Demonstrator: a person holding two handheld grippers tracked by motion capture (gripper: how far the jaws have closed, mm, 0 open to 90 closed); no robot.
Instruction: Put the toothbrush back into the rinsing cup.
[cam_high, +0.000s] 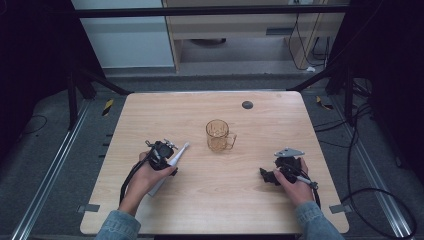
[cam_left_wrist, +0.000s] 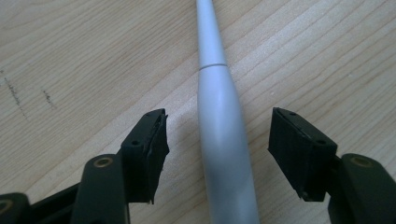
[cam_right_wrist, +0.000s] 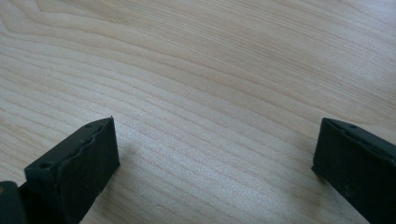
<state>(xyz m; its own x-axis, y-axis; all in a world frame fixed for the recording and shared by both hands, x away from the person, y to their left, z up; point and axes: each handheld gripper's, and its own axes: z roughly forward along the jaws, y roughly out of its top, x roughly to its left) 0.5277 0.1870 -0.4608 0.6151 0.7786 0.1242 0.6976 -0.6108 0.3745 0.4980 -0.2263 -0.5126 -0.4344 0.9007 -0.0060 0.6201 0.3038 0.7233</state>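
Table (cam_high: 250, 200): pale wood, fine straight grain, matte; rounded corners; a small dark round disc (cam_high: 247, 105) set near its far edge.

Toothbrush (cam_left_wrist: 224, 140): smooth white-grey plastic, round in section; thick handle tapering to a slim neck past a thin seam ring. Lies flat on the left half of the table, head toward the cup.

Cup (cam_high: 218, 135): clear amber, cylindrical, side handle; stands upright near the table's middle, apart from the toothbrush head.

Left gripper (cam_left_wrist: 219, 149): black, blocky jaws with ridged pads. Held low over the toothbrush handle, one jaw on each side of it; a gap shows between each pad and the plastic, so nothing is clamped.

Right gripper (cam_right_wrist: 215, 158): same make, grey three-cornered plate on top. Jaws spread wide over bare wood on the right of the table, well apart from cup and toothbrush.
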